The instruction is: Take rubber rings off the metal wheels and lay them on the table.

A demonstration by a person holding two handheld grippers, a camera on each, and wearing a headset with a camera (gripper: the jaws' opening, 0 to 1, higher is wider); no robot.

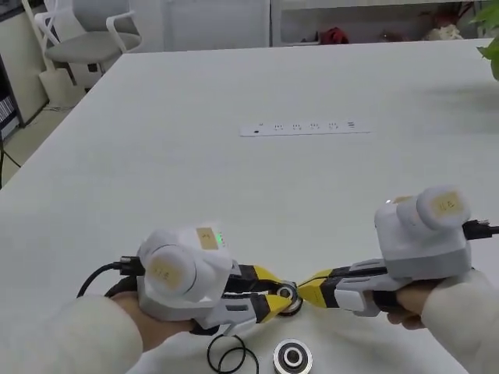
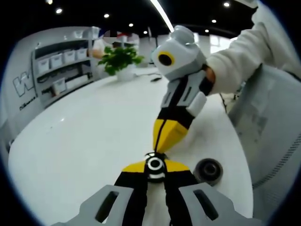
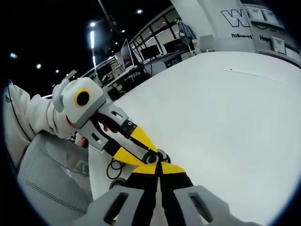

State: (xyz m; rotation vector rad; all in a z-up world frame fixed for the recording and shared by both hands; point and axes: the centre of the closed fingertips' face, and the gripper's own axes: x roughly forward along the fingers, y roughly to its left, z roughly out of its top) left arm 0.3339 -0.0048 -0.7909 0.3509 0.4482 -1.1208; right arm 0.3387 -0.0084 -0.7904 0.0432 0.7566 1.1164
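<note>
My left gripper (image 1: 277, 297) is shut on a small metal wheel (image 1: 288, 293) just above the white table's near edge. From the right, my right gripper (image 1: 306, 290) meets it, its yellow tips shut on the black rubber ring at the wheel's rim. In the left gripper view the wheel (image 2: 155, 165) sits between my own jaws, and the right gripper (image 2: 159, 149) touches its top. The right gripper view has the wheel (image 3: 151, 158) just past my shut tips. Two loose rubber rings (image 1: 231, 355) lie on the table beside a second wheel (image 1: 293, 357).
A white power strip (image 1: 306, 128) lies mid-table. An office chair (image 1: 86, 39) stands past the far left corner. A potted plant (image 2: 120, 56) stands at the table's end. The second wheel (image 2: 208, 170) rests close to the table edge.
</note>
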